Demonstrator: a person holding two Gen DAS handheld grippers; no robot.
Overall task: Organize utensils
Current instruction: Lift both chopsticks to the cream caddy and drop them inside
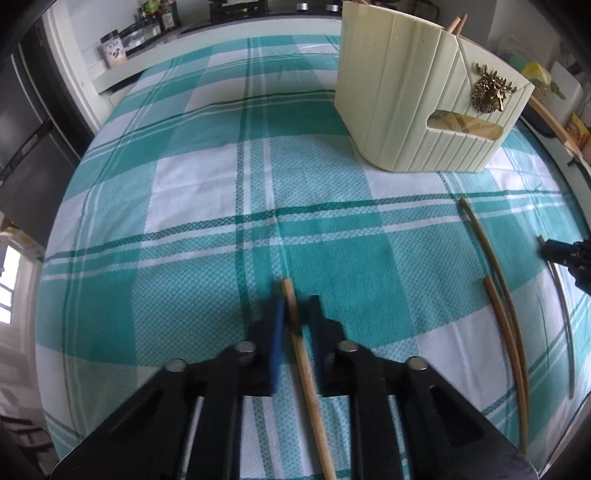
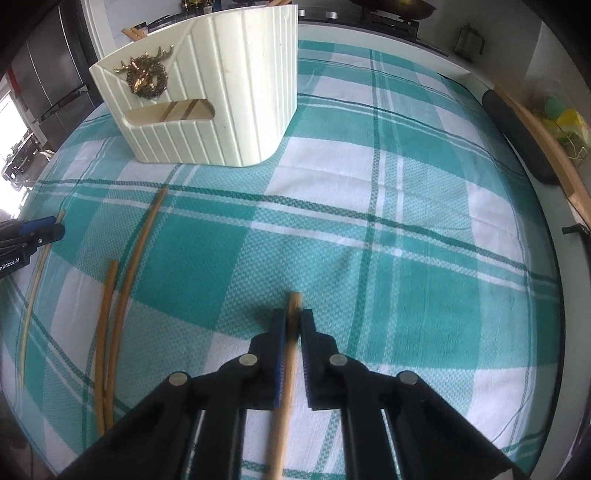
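My left gripper [image 1: 296,306] is shut on a wooden chopstick [image 1: 310,387] that lies on the teal checked tablecloth [image 1: 207,192]. My right gripper [image 2: 293,317] is shut on another wooden chopstick [image 2: 282,406], near its tip. A cream ribbed utensil holder [image 1: 402,103] [image 2: 229,88] with a brass deer ornament stands upright at the far side, between the two grippers. Wooden ends [image 1: 456,22] stick up from it. Two loose brown chopsticks [image 1: 506,295] [image 2: 125,280] lie side by side between the grippers. Each wrist view shows the other gripper at its edge, the right gripper [image 1: 561,253] and the left gripper [image 2: 33,232].
Jars and bottles [image 1: 147,22] stand on a counter behind the table. A dark appliance [image 1: 26,140] is at the left. A wooden rail [image 2: 546,147] and a dark pad [image 2: 517,136] run along the table's right side, with yellow-green items [image 2: 561,114] beyond.
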